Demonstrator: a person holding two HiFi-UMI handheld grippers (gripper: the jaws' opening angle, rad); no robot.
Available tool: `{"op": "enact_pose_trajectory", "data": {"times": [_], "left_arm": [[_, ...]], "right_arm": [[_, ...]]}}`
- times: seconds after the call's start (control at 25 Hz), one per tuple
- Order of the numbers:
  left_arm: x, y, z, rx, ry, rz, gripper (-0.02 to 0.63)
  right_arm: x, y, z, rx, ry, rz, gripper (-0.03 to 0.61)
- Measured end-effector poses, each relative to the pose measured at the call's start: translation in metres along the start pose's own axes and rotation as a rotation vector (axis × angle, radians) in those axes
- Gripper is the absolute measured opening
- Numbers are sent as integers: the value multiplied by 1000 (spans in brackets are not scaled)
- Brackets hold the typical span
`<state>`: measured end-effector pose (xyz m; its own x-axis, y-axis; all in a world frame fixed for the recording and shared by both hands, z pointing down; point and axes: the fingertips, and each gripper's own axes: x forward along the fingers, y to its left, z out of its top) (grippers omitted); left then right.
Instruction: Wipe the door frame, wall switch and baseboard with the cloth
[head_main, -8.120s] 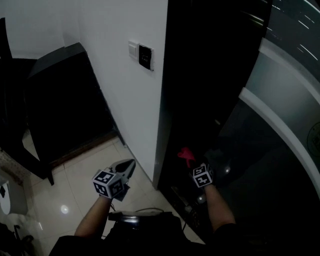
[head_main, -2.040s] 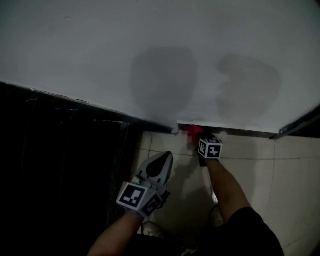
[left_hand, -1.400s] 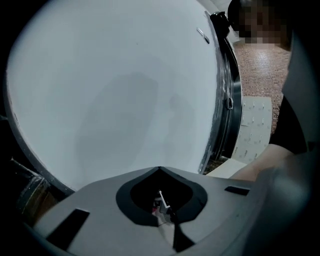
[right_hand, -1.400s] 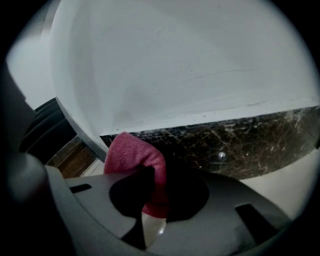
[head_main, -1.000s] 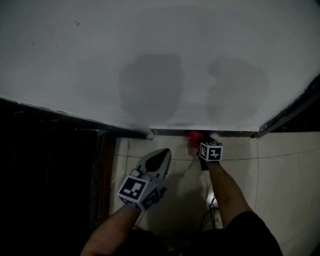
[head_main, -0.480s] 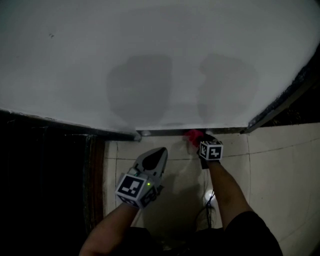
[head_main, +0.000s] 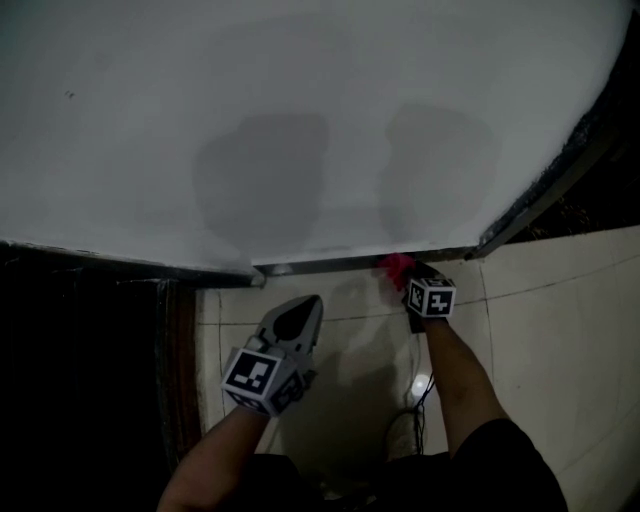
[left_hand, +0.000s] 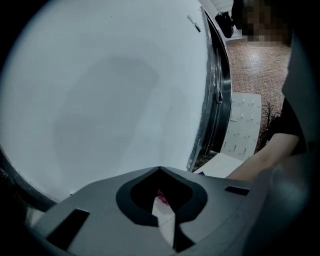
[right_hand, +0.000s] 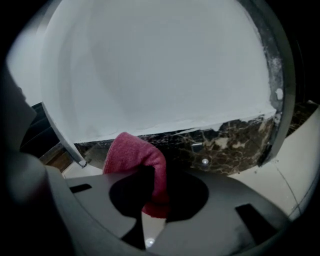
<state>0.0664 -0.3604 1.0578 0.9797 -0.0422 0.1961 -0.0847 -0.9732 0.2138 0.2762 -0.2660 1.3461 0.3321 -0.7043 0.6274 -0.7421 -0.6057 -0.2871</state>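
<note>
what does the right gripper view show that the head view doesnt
Only the right gripper view: the marbled brown face of the baseboard, and the jaws of the right gripper closed on the red cloth. Only the head view: the left gripper, shut and empty, over the tile floor, plus both forearms. Both: the cloth at the foot of the white wall.

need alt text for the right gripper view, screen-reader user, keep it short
A red cloth is clamped in the right gripper, its folded end up at a dark marbled baseboard under a white wall. A grey frame edge runs down the right side, with pale floor beneath it.
</note>
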Motion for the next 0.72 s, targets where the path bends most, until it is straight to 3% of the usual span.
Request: {"op": "enact_pose_trajectory", "data": {"times": [0.36,0.72], "left_arm": [[11,-9,-4,-2,7,-12,3],[14,-1,-9,-15,22,20,3]], "right_arm": [[-20,-52,5,57,-43,-69,60],[-27,-88,7,23,-66,-92,60]]}}
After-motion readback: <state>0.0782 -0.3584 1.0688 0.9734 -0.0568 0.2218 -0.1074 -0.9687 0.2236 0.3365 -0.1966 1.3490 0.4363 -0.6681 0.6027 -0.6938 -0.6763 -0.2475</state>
